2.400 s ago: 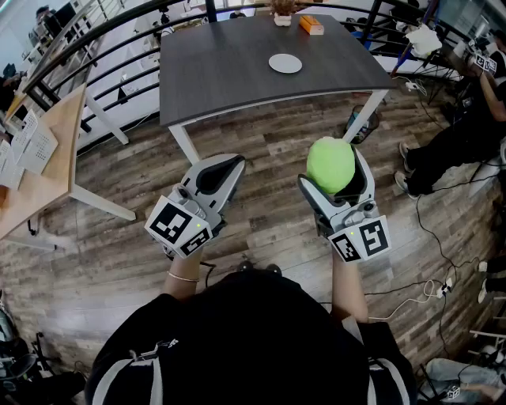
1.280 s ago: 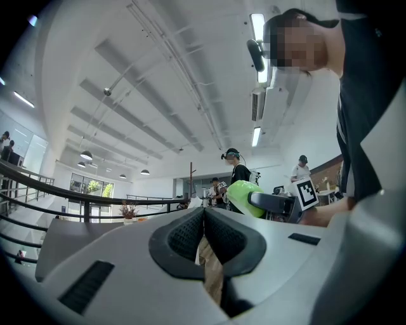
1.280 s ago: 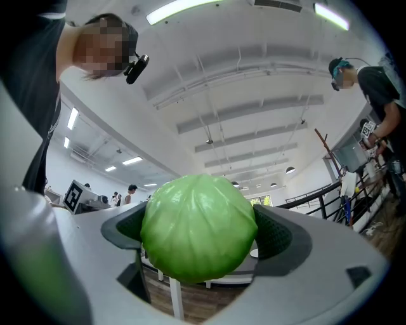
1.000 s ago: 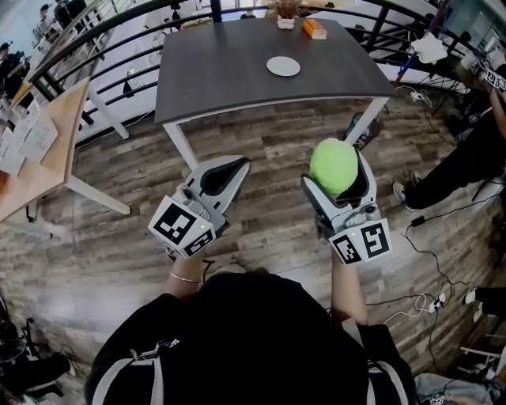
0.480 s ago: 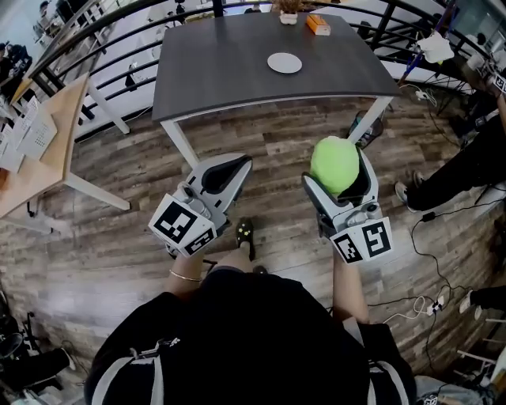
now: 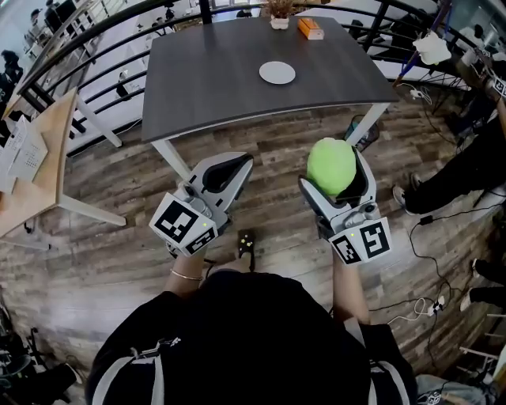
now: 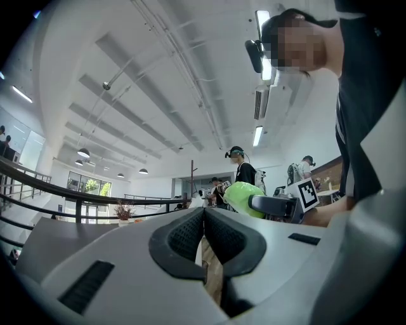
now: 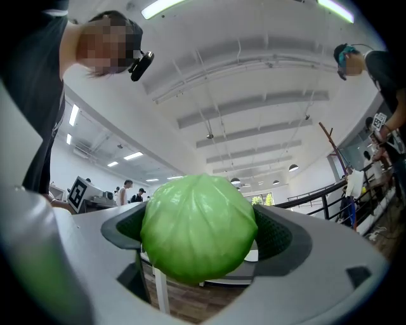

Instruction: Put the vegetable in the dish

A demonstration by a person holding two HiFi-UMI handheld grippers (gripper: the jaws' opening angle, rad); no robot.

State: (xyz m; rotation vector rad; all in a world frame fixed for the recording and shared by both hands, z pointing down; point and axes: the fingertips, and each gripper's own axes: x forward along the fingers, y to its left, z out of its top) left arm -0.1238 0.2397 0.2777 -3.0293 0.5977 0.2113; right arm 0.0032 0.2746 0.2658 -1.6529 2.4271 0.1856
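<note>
A floor of grey-brown wooden planks (image 6: 118, 261) runs under a dark grey table (image 6: 213, 87) on white legs. A paler wooden table (image 6: 35, 186) stands off its left edge, near a curved black railing (image 6: 75, 51) that rings the far side. Cables (image 6: 425, 221) trail over the planks at the right, and overhead a white ribbed ceiling (image 8: 254, 82) carries long strip lights (image 7: 262, 22) and round pendant lamps (image 7: 84, 153).

From the head view I can't make out what the orange box (image 6: 310, 28) at the far edge of the table (image 6: 205, 87) is, and the plant pot (image 6: 278, 16) beside it is cut off at the top. The underside of the cabbage (image 6: 330, 162) is hidden inside the right gripper (image 6: 334, 178).
</note>
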